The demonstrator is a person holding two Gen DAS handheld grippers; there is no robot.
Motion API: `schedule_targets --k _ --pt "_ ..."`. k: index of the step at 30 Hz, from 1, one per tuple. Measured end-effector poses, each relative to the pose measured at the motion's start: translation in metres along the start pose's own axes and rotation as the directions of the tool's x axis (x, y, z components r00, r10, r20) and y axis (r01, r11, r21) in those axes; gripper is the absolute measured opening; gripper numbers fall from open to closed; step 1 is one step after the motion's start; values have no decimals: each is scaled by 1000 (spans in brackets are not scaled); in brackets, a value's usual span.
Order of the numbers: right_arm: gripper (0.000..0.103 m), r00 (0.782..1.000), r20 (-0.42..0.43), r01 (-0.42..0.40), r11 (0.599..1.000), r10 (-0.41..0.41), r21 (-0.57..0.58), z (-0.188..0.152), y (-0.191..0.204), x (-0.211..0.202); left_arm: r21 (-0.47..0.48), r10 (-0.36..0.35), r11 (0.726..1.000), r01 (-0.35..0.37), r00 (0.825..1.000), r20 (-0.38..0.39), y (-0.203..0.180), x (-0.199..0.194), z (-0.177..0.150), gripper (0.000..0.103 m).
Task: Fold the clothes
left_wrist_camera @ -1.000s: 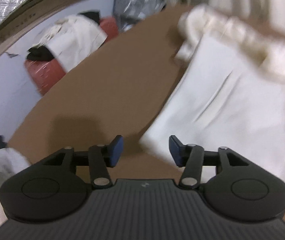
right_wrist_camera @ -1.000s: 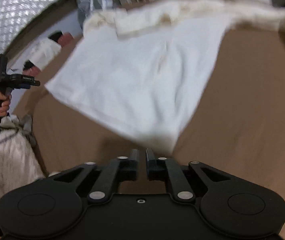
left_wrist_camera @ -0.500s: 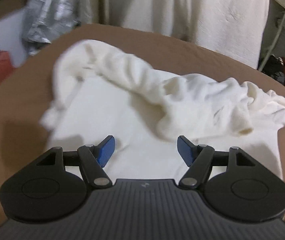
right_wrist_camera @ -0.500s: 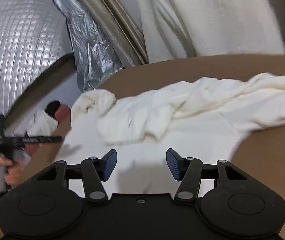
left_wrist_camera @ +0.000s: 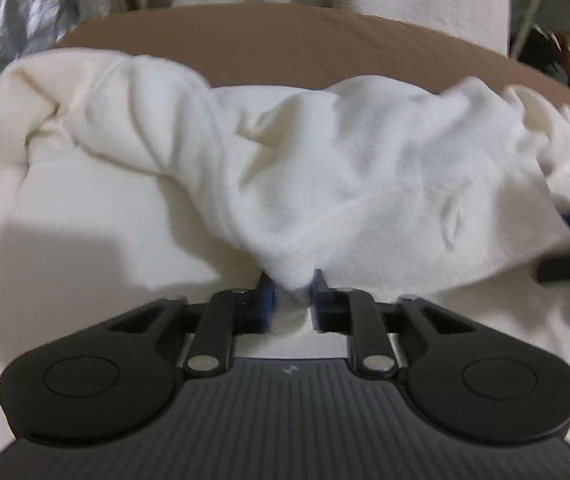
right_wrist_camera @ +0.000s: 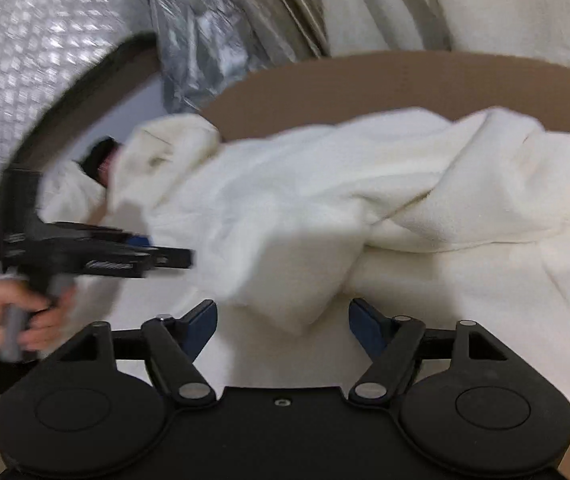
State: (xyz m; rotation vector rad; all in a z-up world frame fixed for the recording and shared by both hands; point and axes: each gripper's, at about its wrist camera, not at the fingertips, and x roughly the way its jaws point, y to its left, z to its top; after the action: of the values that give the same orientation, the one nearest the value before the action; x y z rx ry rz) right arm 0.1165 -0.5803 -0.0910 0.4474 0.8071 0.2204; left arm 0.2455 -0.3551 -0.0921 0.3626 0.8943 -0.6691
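A big brown table top (left_wrist_camera: 285,36) is filling the room's middle, and a soft cream-white fleece garment (left_wrist_camera: 345,168) is lying rumpled across it. The left gripper (left_wrist_camera: 291,300) is pinching a bunched fold of that garment between its blue pads. The right gripper (right_wrist_camera: 283,320) is hanging over the cloth with its jaws spread wide, holding nothing. A pale cloth curtain (right_wrist_camera: 465,4) is hanging at 12 o'clock. Shiny silver quilted foil (right_wrist_camera: 25,60) is covering the wall at 10 o'clock.
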Motion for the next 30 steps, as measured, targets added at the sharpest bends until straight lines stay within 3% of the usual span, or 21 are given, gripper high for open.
schedule_targets --k 1,2,3,5,7,8,9,10,11,13,15,17,20,22,25,27,30 --pt "72 1000 6 10 1000 -10 -9 2 1 6 36 21 999 -22 1000 21 -6 -3 2 13" --pt "45 999 20 27 999 -27 -41 7 4 10 71 41 996 -44 998 43 -12 -5 4 13" --pt "24 998 36 49 996 -46 -72 13 7 14 85 65 994 -72 994 83 -13 -7 20 12" --pt "24 978 133 179 972 -160 -150 35 23 6 106 110 986 -129 980 165 -14 -9 55 12" --pt "24 928 265 321 924 -263 -207 73 37 -5 121 152 975 -186 957 248 -15 -11 89 18" --pt "26 901 315 371 905 -298 -206 94 40 -10 127 172 968 -216 942 289 -16 -12 107 35" --pt "31 883 326 406 897 -337 -173 123 33 -13 131 191 961 -245 925 329 -16 -14 124 76" --pt "37 864 327 446 884 -383 -143 143 23 -12 135 208 952 -274 906 369 -17 -15 141 93" --pt "49 843 326 484 868 -428 -112 162 13 -11 137 225 943 -303 884 409 -17 -16 158 99" --pt "52 808 312 535 844 -499 -34 180 -8 -12 137 255 923 -360 836 486 -18 -18 193 98" --pt "52 826 289 493 869 -483 44 177 -31 -21 216 173 924 -316 848 500 -12 -14 167 98" --pt "57 859 282 425 902 -429 77 159 -48 -34 298 151 898 -325 862 485 -2 -3 132 98" --pt "65 872 258 411 909 -416 74 135 -68 -38 380 184 849 -366 880 438 23 22 85 98" --pt "66 878 234 410 909 -416 76 129 -80 -35 367 226 849 -380 889 397 45 36 63 98" --pt "72 892 209 395 916 -402 74 132 -87 -27 271 249 900 -342 913 324 78 47 55 98" --pt "93 869 219 450 893 -443 23 138 -77 -17 207 244 927 -313 921 302 96 45 55 98" --pt "92 843 189 526 846 -504 -90 142 -60 15 107 233 957 -270 934 271 122 42 56 98"
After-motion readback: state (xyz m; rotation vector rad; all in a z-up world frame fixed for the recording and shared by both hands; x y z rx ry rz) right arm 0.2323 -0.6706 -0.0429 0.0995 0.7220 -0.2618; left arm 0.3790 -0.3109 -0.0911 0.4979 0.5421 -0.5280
